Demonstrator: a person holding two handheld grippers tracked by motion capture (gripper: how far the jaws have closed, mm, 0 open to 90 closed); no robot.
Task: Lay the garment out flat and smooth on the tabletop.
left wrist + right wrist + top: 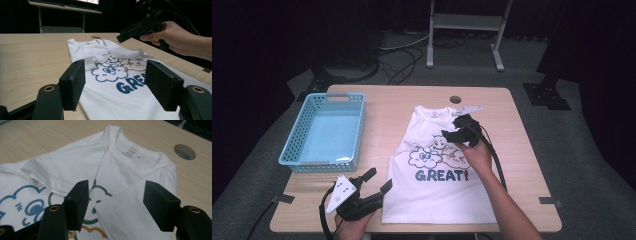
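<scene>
A white T-shirt (437, 187) printed with cartoon clouds and "GREAT!" lies flat on the wooden table (387, 107), collar at the far end. Both sleeves are folded in over the chest. My right gripper (451, 128) hovers above the upper chest, held by a hand (175, 37). In the right gripper view its jaws (115, 202) stand open over the folded-in sleeve (130, 215) with nothing gripped. My left gripper (379, 179) sits low at the table's near edge, beside the shirt's lower left side. It (115, 82) is open and empty, looking along the shirt (110, 97).
A light blue plastic basket (292, 145) stands at the table's left side and looks empty. A round cable hole (455, 99) lies in the tabletop just beyond the collar. Cables trail from both grippers. Beyond the table are dark floor and a metal stand.
</scene>
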